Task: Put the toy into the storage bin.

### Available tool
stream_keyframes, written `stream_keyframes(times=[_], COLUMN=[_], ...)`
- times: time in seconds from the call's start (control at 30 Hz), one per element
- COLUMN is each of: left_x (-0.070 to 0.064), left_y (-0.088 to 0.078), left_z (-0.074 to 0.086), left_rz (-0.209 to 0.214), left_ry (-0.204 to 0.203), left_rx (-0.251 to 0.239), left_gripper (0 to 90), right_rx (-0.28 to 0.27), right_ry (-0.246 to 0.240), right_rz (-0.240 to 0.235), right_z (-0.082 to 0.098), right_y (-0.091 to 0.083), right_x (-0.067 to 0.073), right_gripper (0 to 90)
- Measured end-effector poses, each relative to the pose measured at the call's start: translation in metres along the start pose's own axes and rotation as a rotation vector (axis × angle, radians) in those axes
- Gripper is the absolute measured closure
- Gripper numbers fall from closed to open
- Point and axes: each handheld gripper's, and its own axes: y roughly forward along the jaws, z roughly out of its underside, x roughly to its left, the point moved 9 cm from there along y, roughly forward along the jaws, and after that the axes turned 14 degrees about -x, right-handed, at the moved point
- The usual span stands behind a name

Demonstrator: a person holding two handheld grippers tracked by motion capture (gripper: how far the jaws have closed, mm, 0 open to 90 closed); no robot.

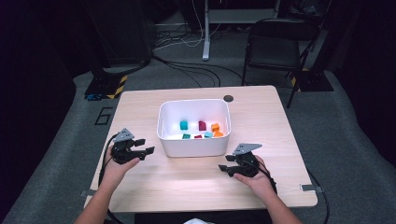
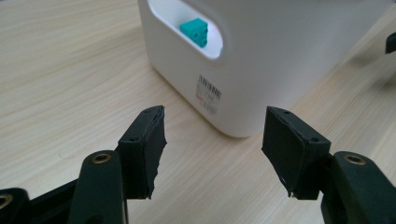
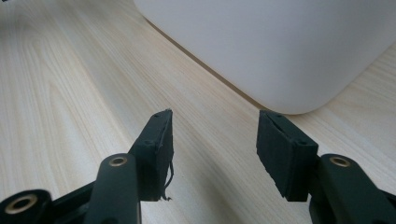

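Observation:
A white bin (image 1: 194, 145) stands mid-table and holds several small blocks: teal (image 1: 184, 125), dark red (image 1: 202, 125), orange (image 1: 215, 127). My left gripper (image 1: 144, 146) rests left of the bin's near corner, open and empty. In the left gripper view the left gripper (image 2: 212, 140) faces the bin's side (image 2: 261, 70), and a teal block (image 2: 195, 31) shows through the handle slot. My right gripper (image 1: 225, 163) sits off the bin's front right corner, open with nothing in it. The right gripper view shows the right gripper (image 3: 214, 140) pointing at the bin's rounded corner (image 3: 280, 51).
The wooden table (image 1: 261, 121) has a round dark cable hole (image 1: 228, 98) behind the bin. A black folding chair (image 1: 275, 46) and floor cables lie beyond the far edge. Bare tabletop stretches in front of the bin and to both sides.

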Motion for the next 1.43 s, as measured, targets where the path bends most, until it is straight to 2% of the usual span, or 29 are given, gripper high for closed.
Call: stream_keyframes(times=[0.17, 0.27, 0.33, 0.43, 0.63, 0.77, 0.93, 1.03, 1.13, 1.37, 1.43], left_x=[0.002, 0.003, 0.004, 0.007, 0.015, 0.019, 0.027, 0.031, 0.038, 0.045, 0.048], left_y=[0.005, 0.007, 0.008, 0.010, 0.016, 0.021, 0.024, 0.025, 0.026, 0.025, 0.024], left_z=[0.018, 0.025, 0.029, 0.035, 0.048, 0.052, 0.053, 0.055, 0.056, 0.056, 0.056], left_rz=[-0.011, -0.009, -0.009, -0.018, -0.028, -0.026, -0.065, -0.086, -0.117, -0.141, -0.159], left_ry=[-0.001, -0.011, -0.019, -0.015, -0.005, -0.041, -0.029, -0.043, -0.040, -0.047, -0.053], left_rx=[0.019, 0.034, 0.025, 0.037, 0.095, 0.104, 0.106, 0.110, 0.108, 0.108, 0.103], left_gripper=[37.2, 36.7, 36.5, 36.5, 36.2, 35.8, 35.8, 35.7, 34.5, 32.4, 32.2], right_rx=[0.008, 0.019, 0.019, 0.024, 0.043, 0.057, 0.055, 0.060, 0.062, 0.056, 0.047], right_ry=[-0.005, -0.003, -0.004, -0.004, -0.008, 0.005, 0.015, 0.022, 0.033, 0.047, 0.050], right_rz=[0.008, 0.019, 0.026, 0.033, 0.061, 0.087, 0.116, 0.137, 0.166, 0.208, 0.224], right_z=[0.003, 0.005, 0.006, 0.008, 0.015, 0.020, 0.024, 0.027, 0.030, 0.033, 0.032], right_y=[0.001, 0.001, 0.002, 0.002, 0.001, -0.002, -0.007, -0.011, -0.014, -0.020, -0.022], right_x=[-0.003, -0.004, -0.005, -0.008, -0.015, -0.019, -0.025, -0.030, -0.037, -0.046, -0.050], right_gripper=[45.2, 45.1, 45.1, 45.0, 44.3, 43.7, 42.5, 41.9, 41.2, 38.9, 37.9])
